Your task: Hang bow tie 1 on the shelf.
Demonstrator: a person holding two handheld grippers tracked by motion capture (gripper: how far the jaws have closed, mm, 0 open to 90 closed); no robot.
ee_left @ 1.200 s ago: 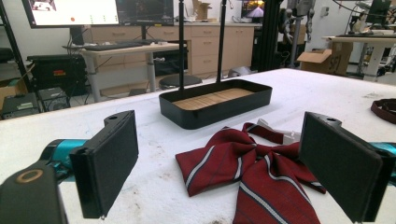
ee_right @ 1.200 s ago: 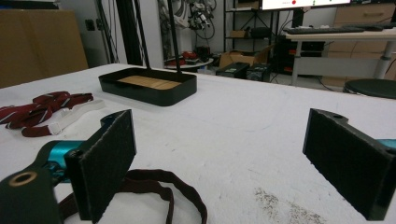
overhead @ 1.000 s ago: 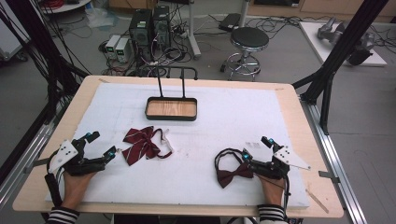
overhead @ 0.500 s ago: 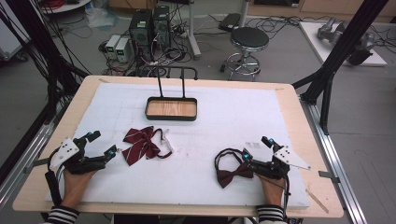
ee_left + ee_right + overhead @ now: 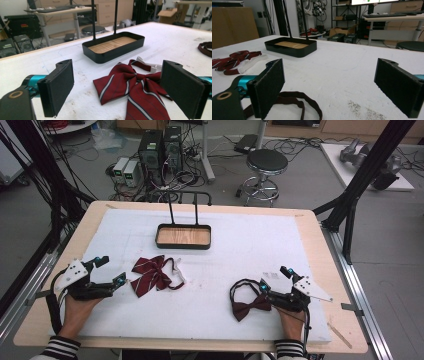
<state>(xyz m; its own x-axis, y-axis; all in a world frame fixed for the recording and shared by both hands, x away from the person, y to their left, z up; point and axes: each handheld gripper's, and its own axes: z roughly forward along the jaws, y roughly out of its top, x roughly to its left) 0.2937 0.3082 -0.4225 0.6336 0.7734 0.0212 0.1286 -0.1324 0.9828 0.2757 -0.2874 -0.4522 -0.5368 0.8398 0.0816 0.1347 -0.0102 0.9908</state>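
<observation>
A white foam-topped table (image 5: 240, 245) carries a black tray (image 5: 183, 236); near it, left gripper (image 5: 109, 271) and right gripper (image 5: 274, 279) rest spread, computers (image 5: 160, 150) and stool (image 5: 267, 162) beyond.

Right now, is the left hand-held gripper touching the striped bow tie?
Apart. In the left gripper view the striped bow tie lies on the white pad between and beyond the wide-open jaws of the left hand-held gripper, with bare pad visible beside each.
</observation>
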